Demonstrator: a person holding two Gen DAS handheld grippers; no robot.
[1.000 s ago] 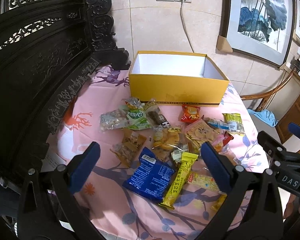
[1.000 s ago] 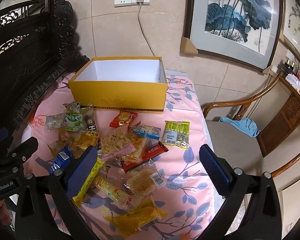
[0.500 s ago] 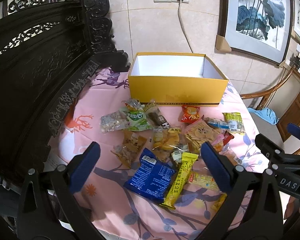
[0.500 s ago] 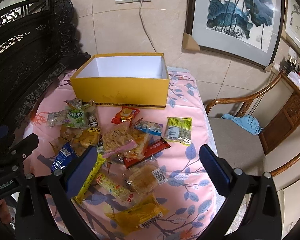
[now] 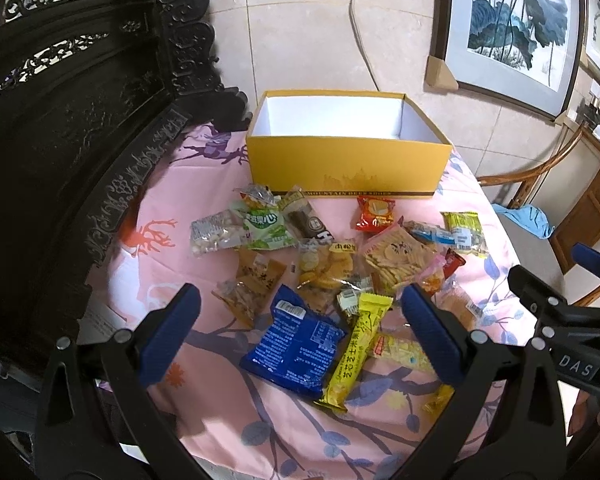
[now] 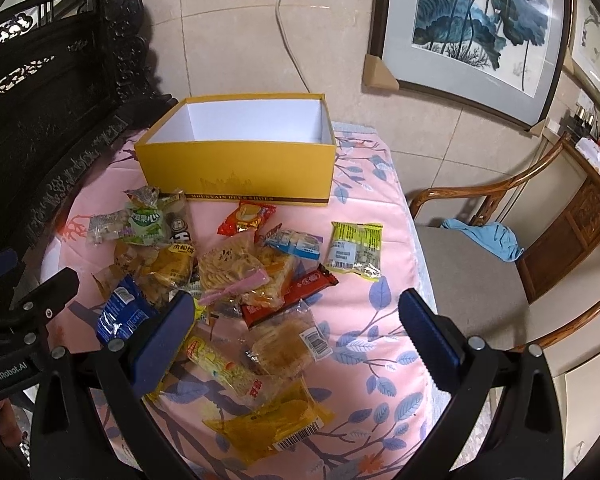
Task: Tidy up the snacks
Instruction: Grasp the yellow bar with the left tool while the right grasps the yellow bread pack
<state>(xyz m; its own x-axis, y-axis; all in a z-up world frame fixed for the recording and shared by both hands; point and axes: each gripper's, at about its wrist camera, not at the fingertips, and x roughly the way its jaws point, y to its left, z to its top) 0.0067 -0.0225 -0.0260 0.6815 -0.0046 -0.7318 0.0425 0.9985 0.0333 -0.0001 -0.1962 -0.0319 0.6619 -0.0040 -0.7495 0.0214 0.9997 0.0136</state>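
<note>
The left gripper (image 5: 300,330) hovers with its blue-padded fingers (image 5: 168,332) spread wide and nothing between them; framed in that gap lie a crinkled dark-blue foil snack bag (image 5: 294,350) and a long glossy yellow bar wrapper (image 5: 356,354), both flat on the pink floral tablecloth (image 5: 172,240) and well below the pads, untouched. The right gripper (image 6: 296,334) is likewise fully open and empty — between its fingers sit a clear plastic packet of pale flaky pastry (image 6: 284,344), a slim yellow printed wafer packet (image 6: 224,364) and, nearest the camera, a translucent yellow bag with a barcode label (image 6: 268,424).

The rest of the snacks form a loose heap mid-table: a clear pouch of ridged golden crackers (image 6: 230,264), a red rectangular chocolate bar wrapper (image 6: 288,294), a small shiny red-orange packet (image 6: 246,218), a green-and-white pillow pack (image 5: 262,226), and a flat yellow-green sachet (image 6: 354,248) lying apart on the right.

Beyond the heap stands the rectangular yellow cardboard box (image 5: 348,172) — matte sides, white interior, open top, gold lettering along a dark band at its base. It holds nothing visible. Carved dark wooden furniture (image 5: 72,120) borders the table's left edge.
</note>
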